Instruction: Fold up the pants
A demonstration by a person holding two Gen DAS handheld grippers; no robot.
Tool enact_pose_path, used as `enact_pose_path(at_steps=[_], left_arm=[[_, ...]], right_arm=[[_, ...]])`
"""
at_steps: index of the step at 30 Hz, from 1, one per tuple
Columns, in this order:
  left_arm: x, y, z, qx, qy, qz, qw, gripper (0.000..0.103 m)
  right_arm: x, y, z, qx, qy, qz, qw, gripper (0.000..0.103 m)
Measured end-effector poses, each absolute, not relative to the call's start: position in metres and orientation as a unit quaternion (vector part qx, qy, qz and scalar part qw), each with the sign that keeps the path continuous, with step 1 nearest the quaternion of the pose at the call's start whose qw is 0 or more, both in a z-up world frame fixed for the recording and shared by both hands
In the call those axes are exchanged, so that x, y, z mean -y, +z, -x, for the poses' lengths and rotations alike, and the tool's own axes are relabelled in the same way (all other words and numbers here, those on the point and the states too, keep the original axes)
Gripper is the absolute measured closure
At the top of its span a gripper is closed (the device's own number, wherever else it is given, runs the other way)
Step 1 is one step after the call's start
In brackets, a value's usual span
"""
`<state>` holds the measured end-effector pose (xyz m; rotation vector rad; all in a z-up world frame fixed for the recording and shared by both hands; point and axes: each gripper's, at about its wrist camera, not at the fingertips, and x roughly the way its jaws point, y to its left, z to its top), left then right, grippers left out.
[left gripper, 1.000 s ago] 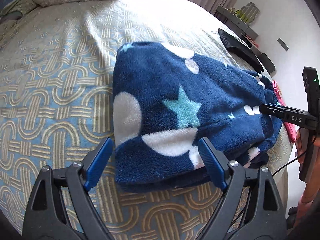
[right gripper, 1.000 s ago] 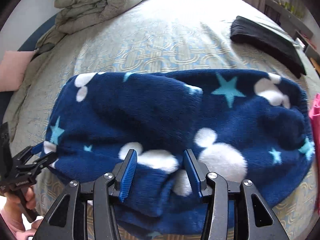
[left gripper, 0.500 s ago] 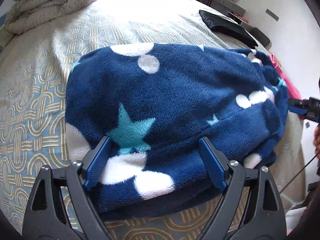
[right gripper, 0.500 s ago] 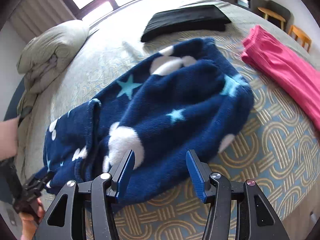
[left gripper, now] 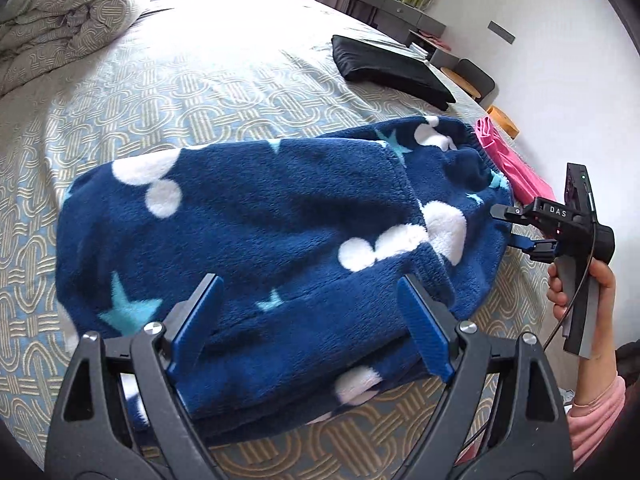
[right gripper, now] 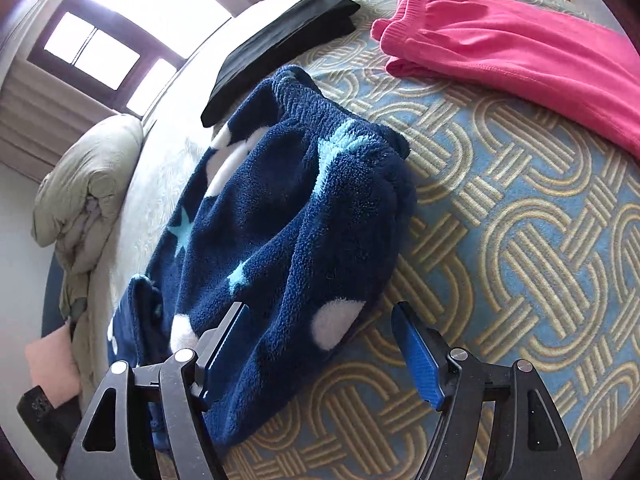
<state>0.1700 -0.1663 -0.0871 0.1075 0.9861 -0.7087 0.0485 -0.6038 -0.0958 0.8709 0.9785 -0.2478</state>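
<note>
The navy fleece pants (left gripper: 256, 224) with white dots and teal stars lie folded over in a thick bundle on the patterned bedspread (left gripper: 168, 100). My left gripper (left gripper: 308, 324) is open, its blue fingers spread over the near edge of the bundle. My right gripper (right gripper: 320, 348) is open at the waistband end of the pants (right gripper: 296, 208), its left finger against the fleece. The right gripper also shows in the left wrist view (left gripper: 516, 232), at the bundle's right end, held by a hand.
Folded pink pants (right gripper: 520, 48) lie on the bed to the right of the bundle. A folded black garment (left gripper: 388, 68) lies further back. A rolled duvet (left gripper: 60, 20) sits at the bed's far left. The bed edge, a desk and stools are at the right.
My left gripper has swung right along the near edge of the bundle. My right gripper has moved round to the waistband end, closer to the pink pants. Both stay open.
</note>
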Motion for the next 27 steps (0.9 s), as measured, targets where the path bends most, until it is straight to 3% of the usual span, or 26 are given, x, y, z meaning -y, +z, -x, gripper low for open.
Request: enact_pose_path(at_steps=[10,12,13,14,17,27], left_arm=[[0.2,-0.115,-0.159,-0.464,-0.34,-0.125,0.808,0.015],[0.198,-0.114,-0.158,-0.464,-0.342,-0.129,0.807,0.015],[0.197,-0.114,-0.158,-0.464,-0.343,-0.127,0.806,0.015],[0.195,-0.114,-0.158,-0.465,-0.344,-0.123,0.806,0.015],[0.192,-0.113,-0.159,-0.468,-0.345,-0.113,0.806,0.015],[0.155,-0.1,-0.162,-0.468,-0.336,-0.057,0.816,0.015]], right_arm=[[0.622,-0.109,-0.062,-0.401,-0.132,-0.467,0.777,0.029],[0.619,-0.105,-0.066,-0.402,-0.14,-0.452,0.784,0.048],[0.617,-0.102,-0.068,-0.409,-0.143,-0.437,0.789,0.071],[0.616,-0.099,-0.071,-0.416,-0.147,-0.423,0.792,0.079],[0.614,-0.085,-0.07,-0.403,-0.15,-0.419,0.8,0.085],[0.549,0.013,-0.092,-0.353,-0.081,-0.308,0.88,0.089]])
